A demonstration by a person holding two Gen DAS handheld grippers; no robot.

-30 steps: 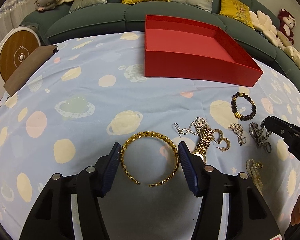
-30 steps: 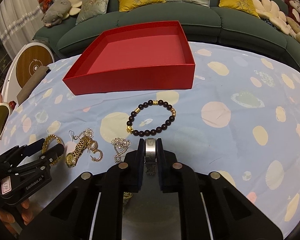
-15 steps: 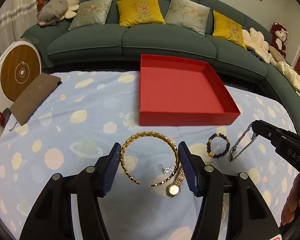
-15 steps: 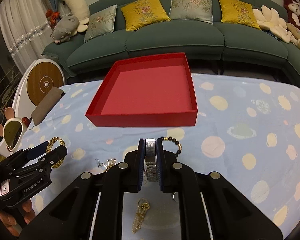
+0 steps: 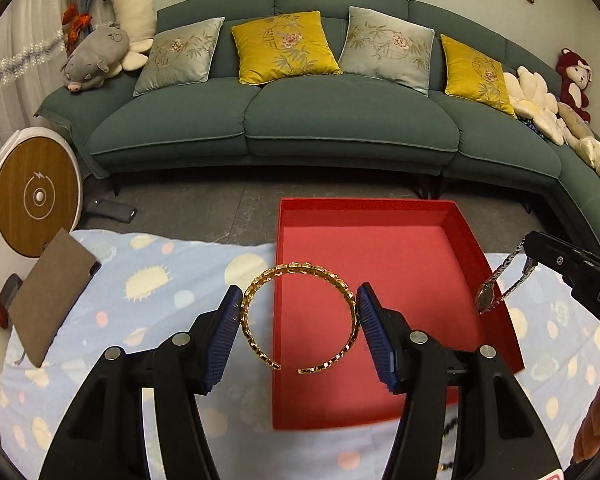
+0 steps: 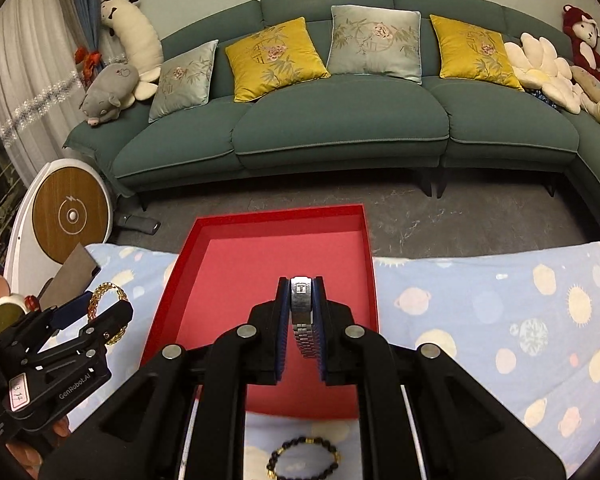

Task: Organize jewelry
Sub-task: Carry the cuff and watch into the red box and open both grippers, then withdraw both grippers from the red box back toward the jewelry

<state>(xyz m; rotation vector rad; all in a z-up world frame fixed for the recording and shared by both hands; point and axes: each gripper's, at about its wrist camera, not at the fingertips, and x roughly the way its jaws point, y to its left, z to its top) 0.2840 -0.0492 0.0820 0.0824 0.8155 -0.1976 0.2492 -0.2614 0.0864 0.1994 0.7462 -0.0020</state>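
Your left hand-held gripper (image 5: 298, 322) is spread fairly wide with the gold open bangle (image 5: 298, 318) braced across its span, each blue pad (image 5: 224, 336) touching one side of the ring, and the bangle's gap facing back toward you at 6 o'clock; it hangs over the left wall of the red box (image 5: 400, 264), roughly half over the red floor and half over the planet-print cloth (image 5: 148, 304) on the surface. Your right hand-held gripper (image 6: 302, 320) is nearly closed, pinching the silver watch (image 6: 302, 312) by its bracelet near the clasp, and it sits over the middle of the same box; in the left view that watch dangles at 3 o'clock, above the box's right wall, with the dial hanging lowest. As for progress, the box floor looks bare in both views, so I judge nothing has been stored yet and these two pieces will be the first in. What is left for you: lower and release both, keeping them apart so the watch band does not snag the bangle's links. The dark beaded bracelet (image 6: 302, 456) lies on the cloth at 6 o'clock, just in front of the box, waiting its turn; whether more pieces remain outside these frames cannot be told
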